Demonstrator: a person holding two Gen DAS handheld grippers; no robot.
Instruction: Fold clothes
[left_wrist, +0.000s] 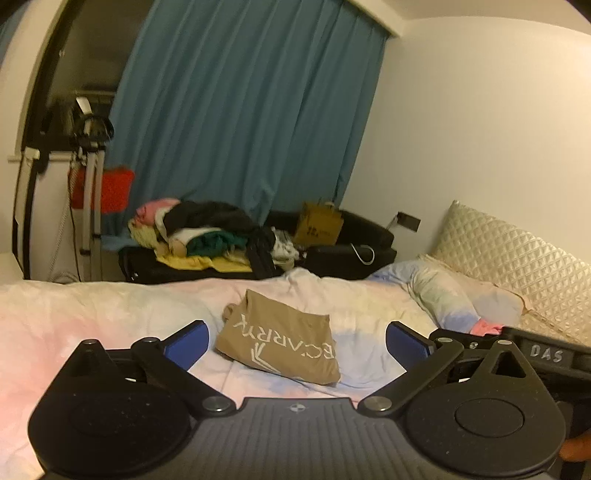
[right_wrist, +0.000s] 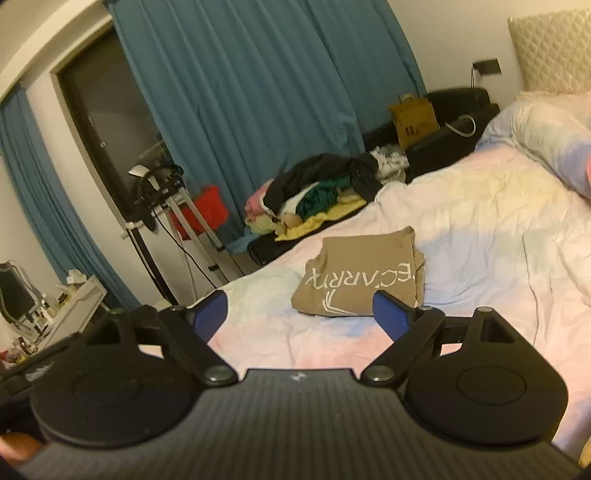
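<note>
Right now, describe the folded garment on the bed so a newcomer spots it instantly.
On the pastel tie-dye bed cover, near its middle, lies a folded tan cotton garment, apart from both open grippers. Unlike the mixed clothes pile beyond the bed, it is neat and bears white lettering.

White print on the folded tan garment (left_wrist: 279, 341) before me reads "ECARRY", upside down from my side; any letters before it are hidden by the fold. The same reads in my right view (right_wrist: 360, 278). My other tongs' black body (left_wrist: 546, 356) carries "DAS".
</note>
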